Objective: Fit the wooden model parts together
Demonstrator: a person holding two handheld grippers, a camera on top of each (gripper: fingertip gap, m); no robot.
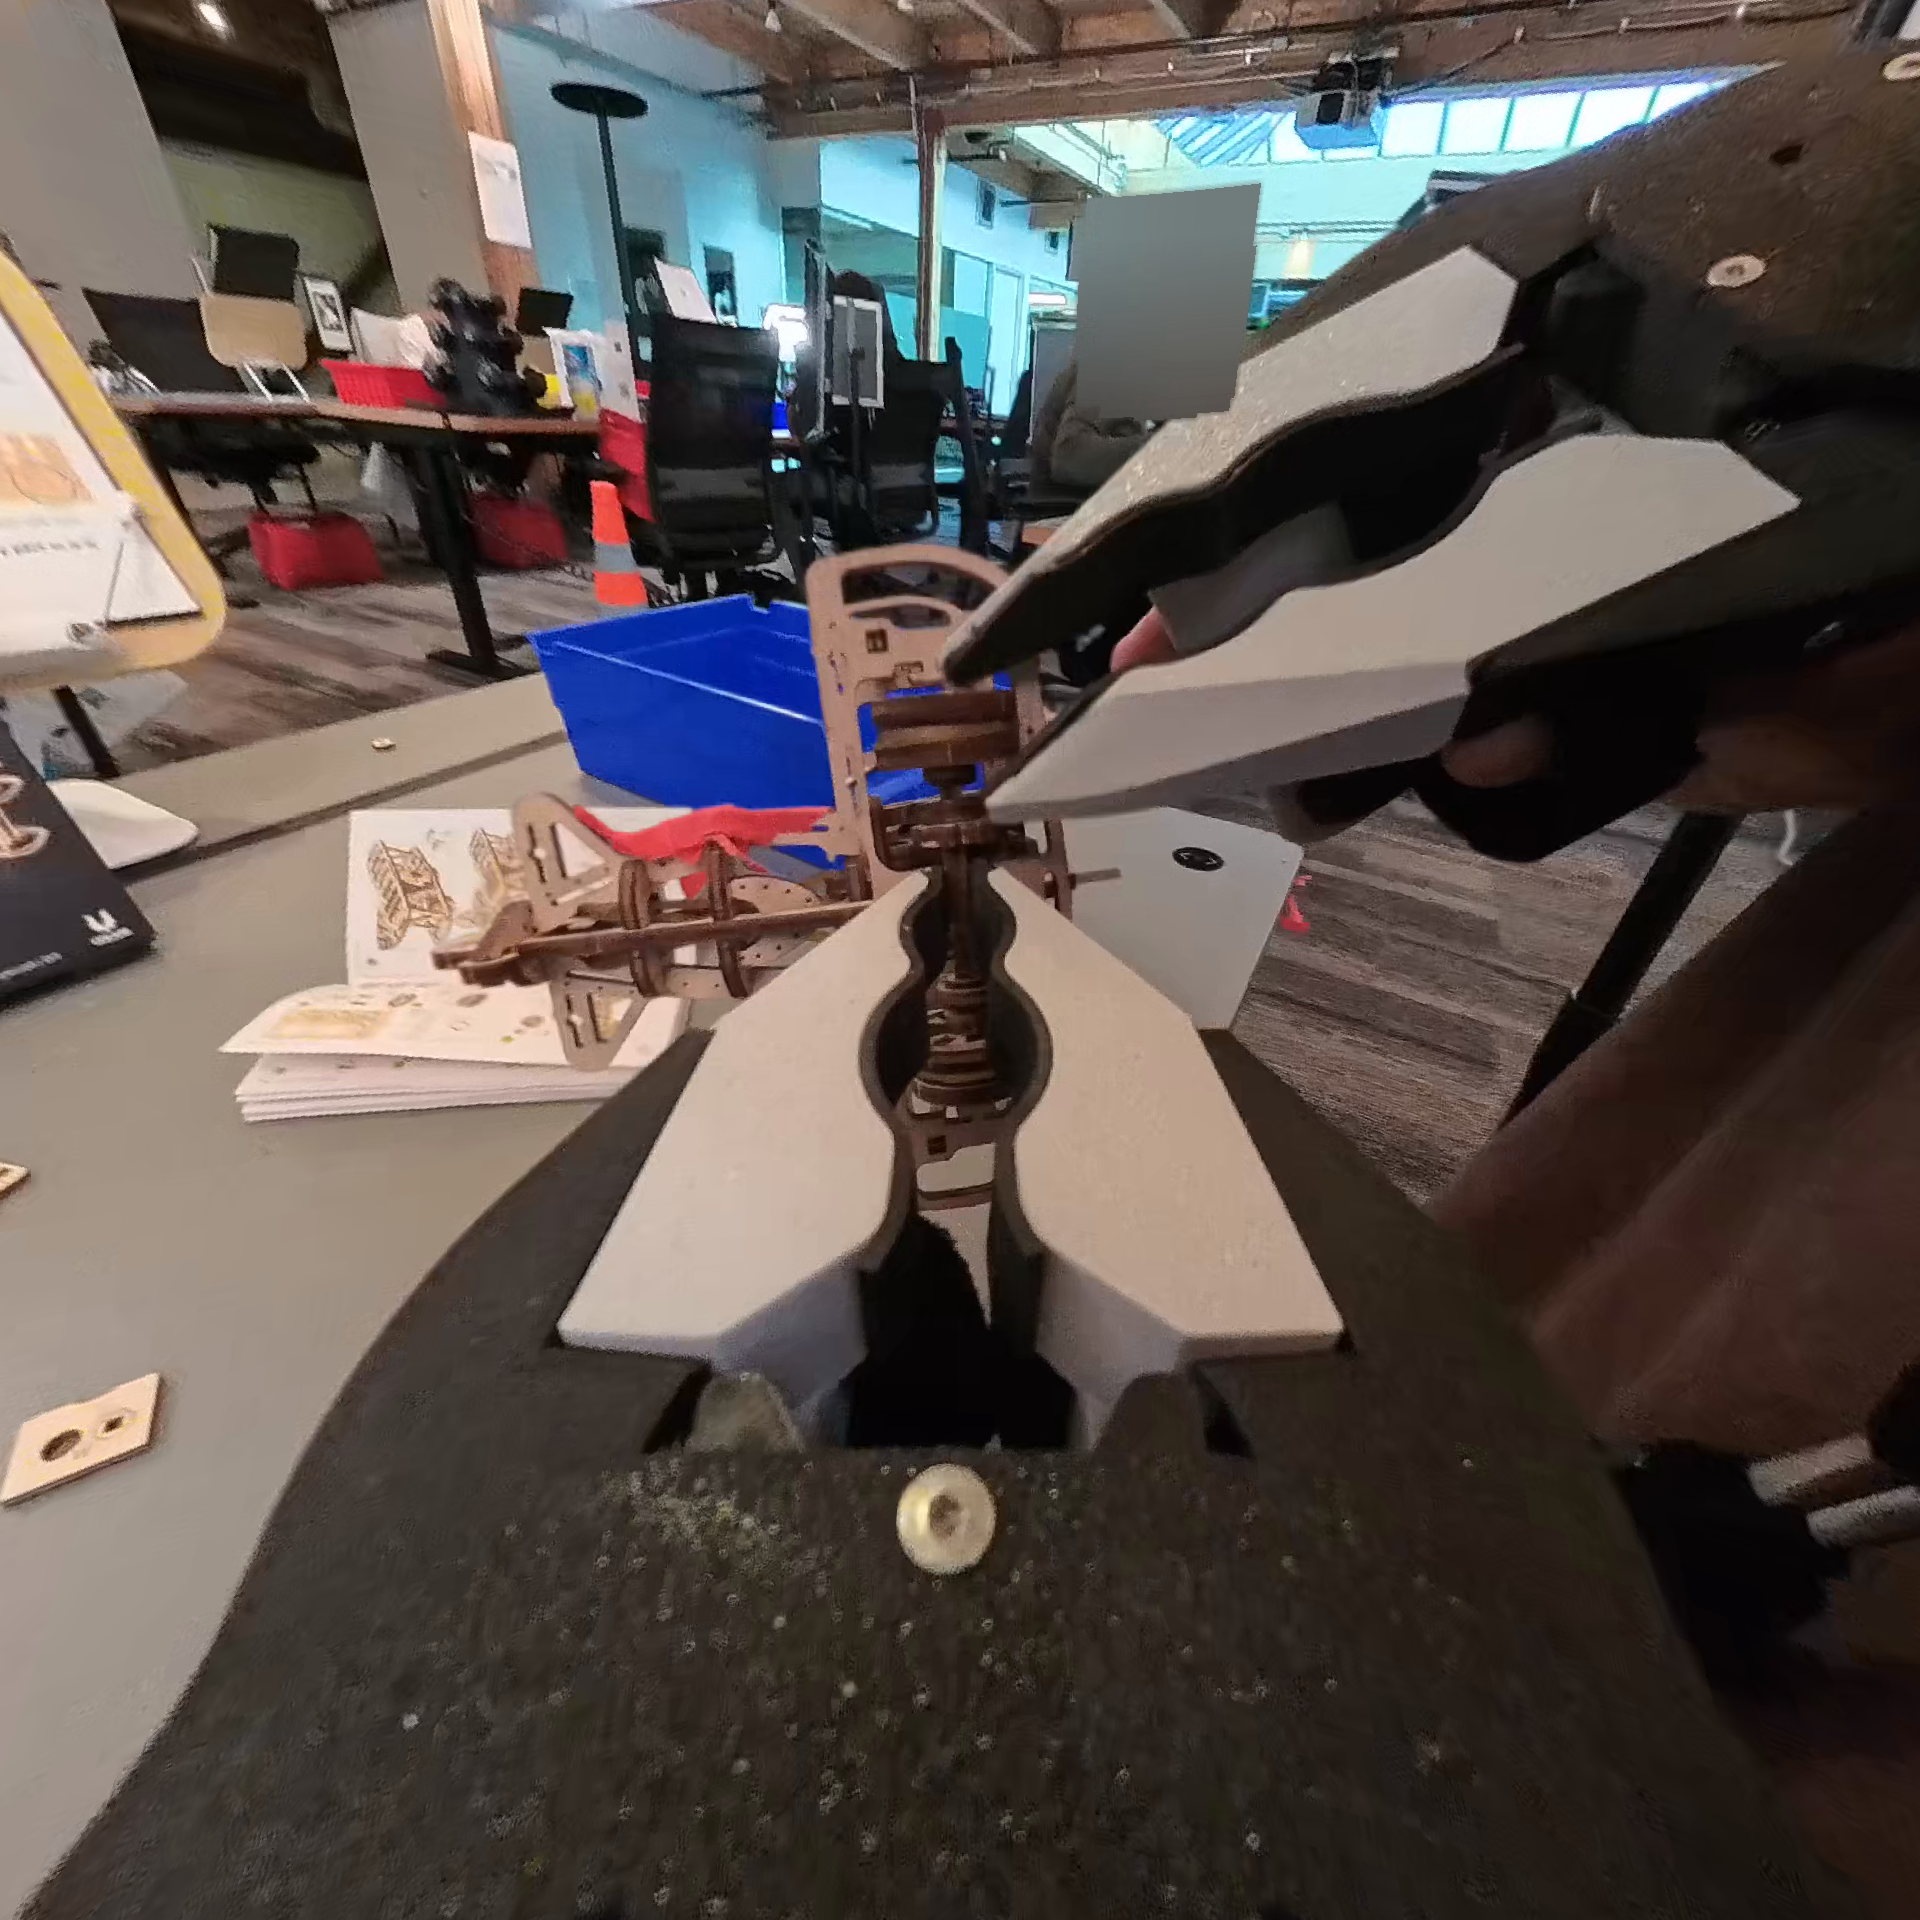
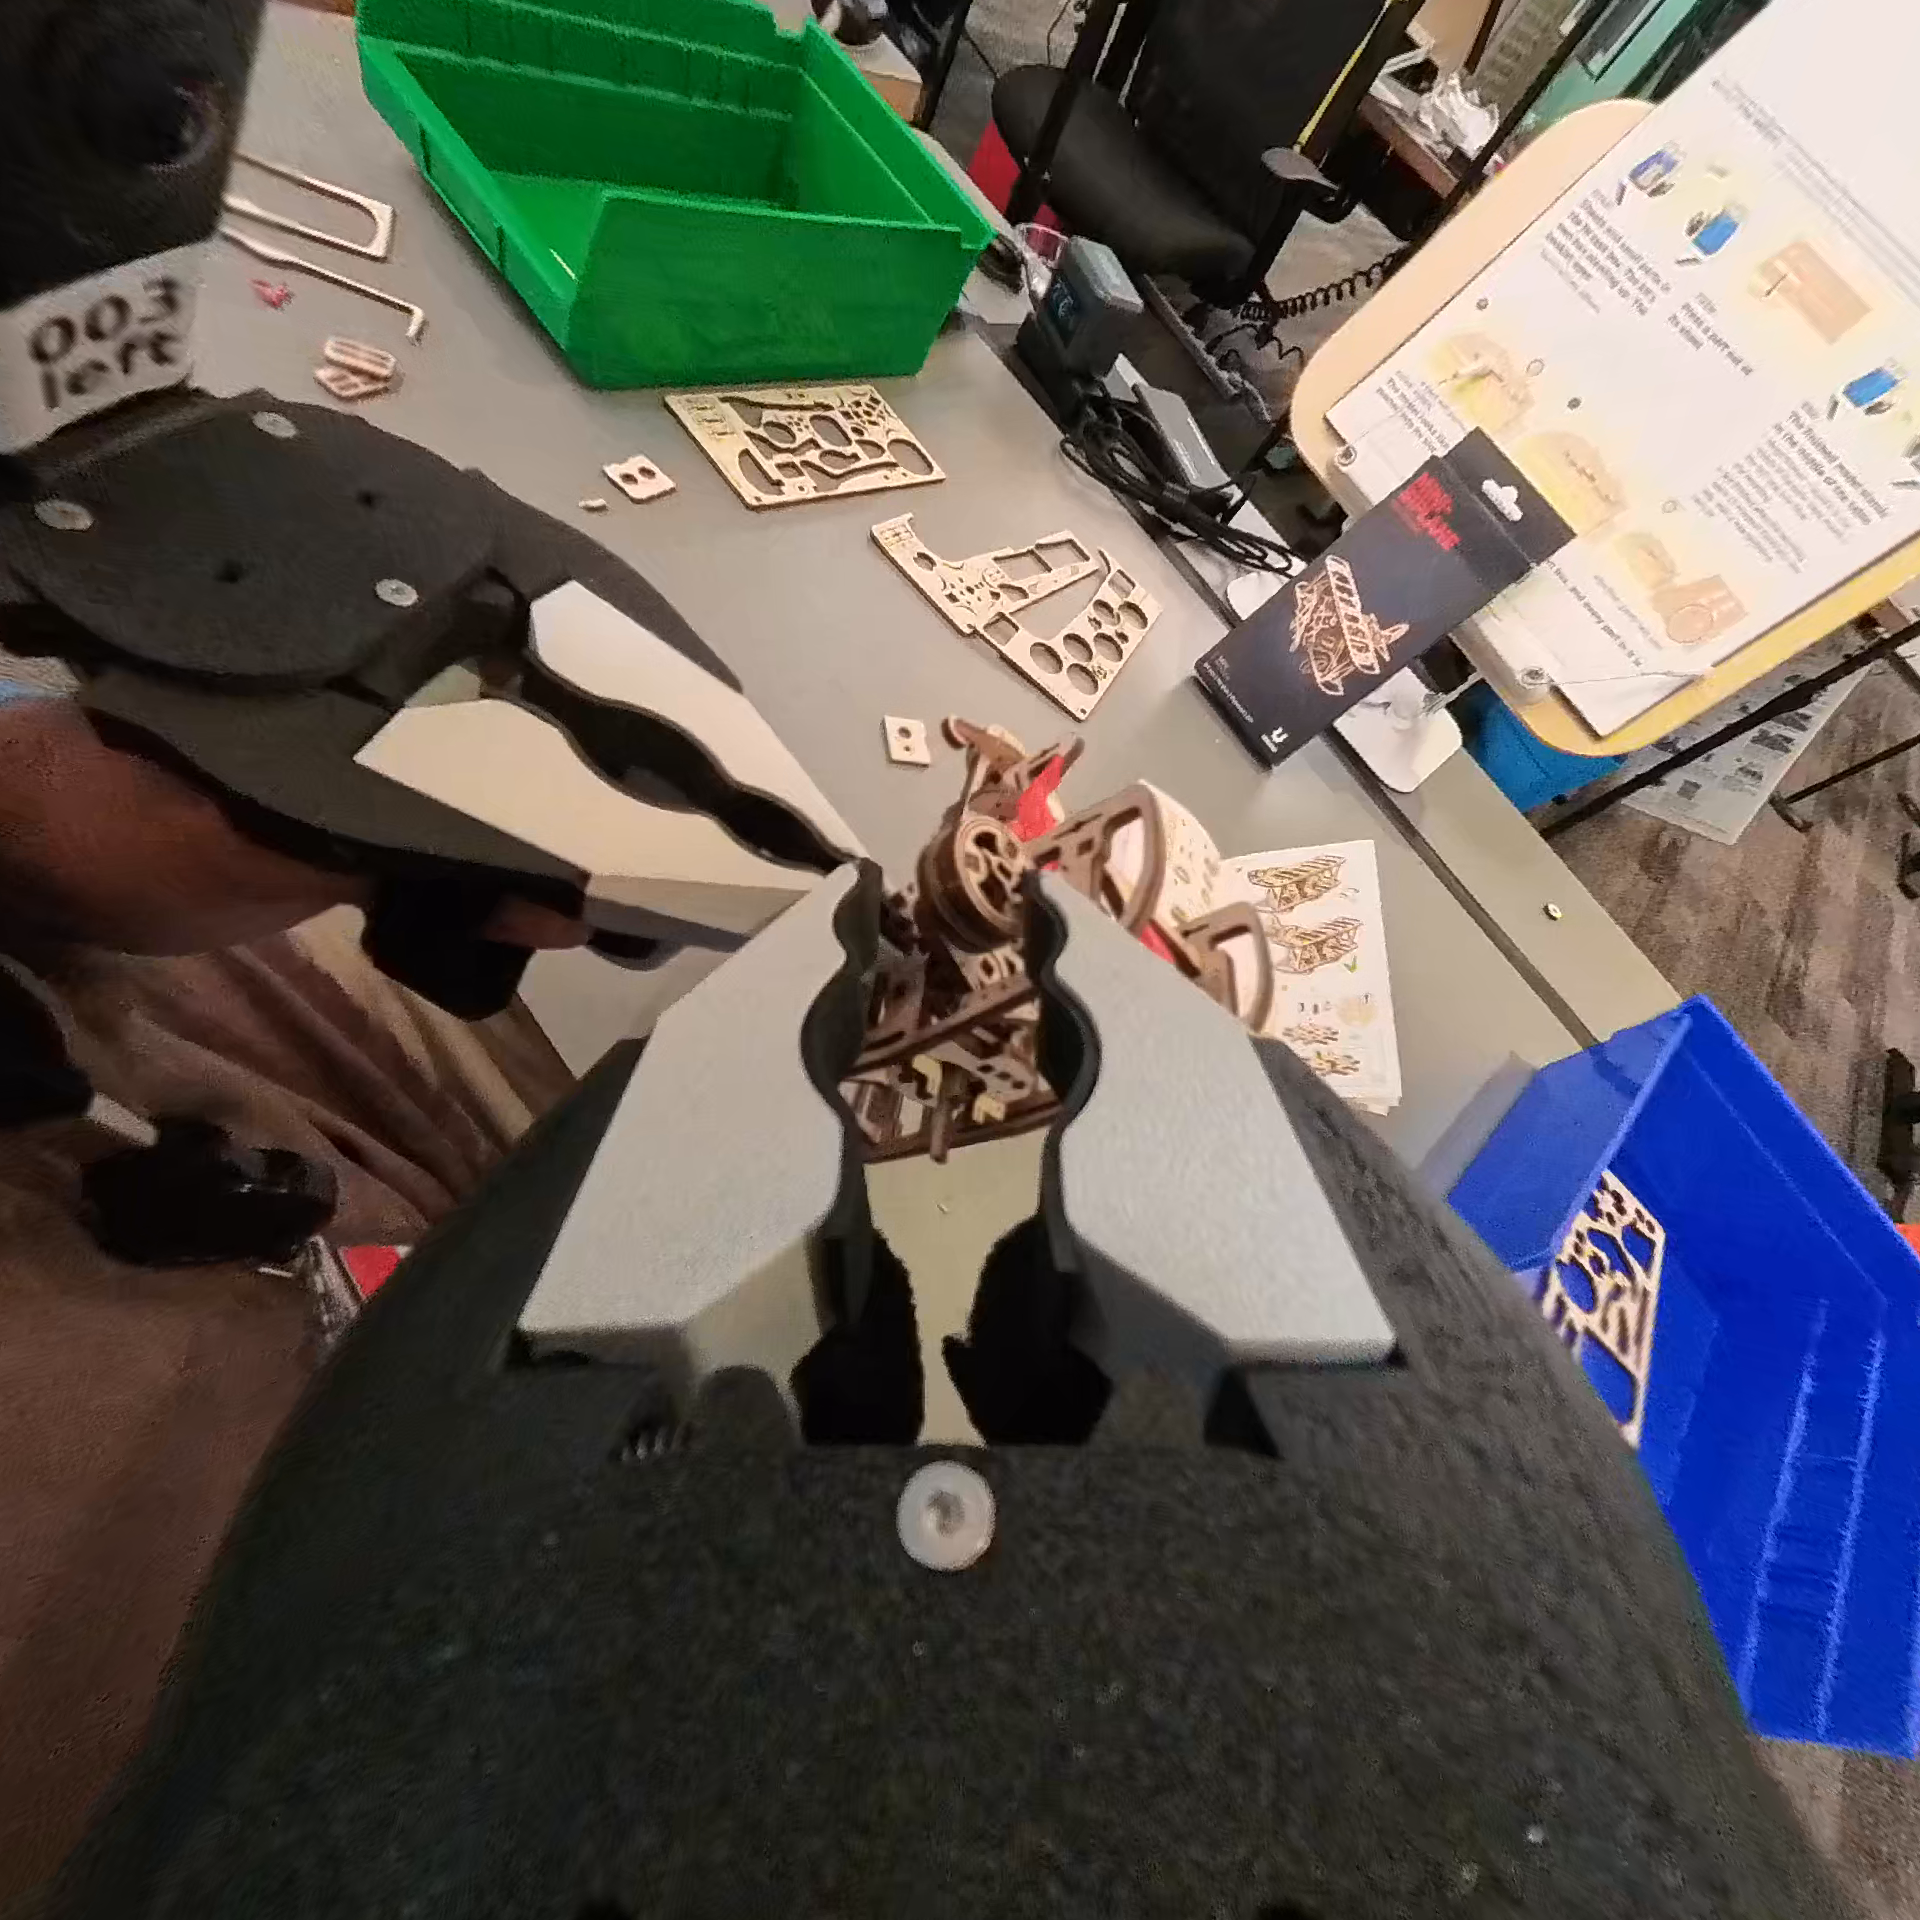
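A wooden model plane (image 1: 665, 925) with a red strip hangs above the grey table (image 1: 156, 1247). My left gripper (image 1: 956, 883) is shut on a thin frame at the plane's front end. It enters the right wrist view from the left (image 2: 831, 878). My right gripper (image 2: 951, 878) reaches in from the upper right of the left wrist view (image 1: 971, 738). Its fingers are pressed on a small dark wooden wheel (image 1: 940, 727) (image 2: 982, 862) on an axle at the model's front (image 2: 956, 1039). The two grippers' tips nearly touch.
A blue bin (image 1: 675, 707) (image 2: 1766, 1351) stands behind the model, a green bin (image 2: 675, 208) at the far side. An instruction booklet (image 1: 416, 1018) lies under the model. Punched wooden sheets (image 2: 800, 442) (image 2: 1029, 613), a small square offcut (image 1: 83, 1434) and a black package (image 2: 1382, 613) lie on the table. The tips of both grippers are at nearly the same place.
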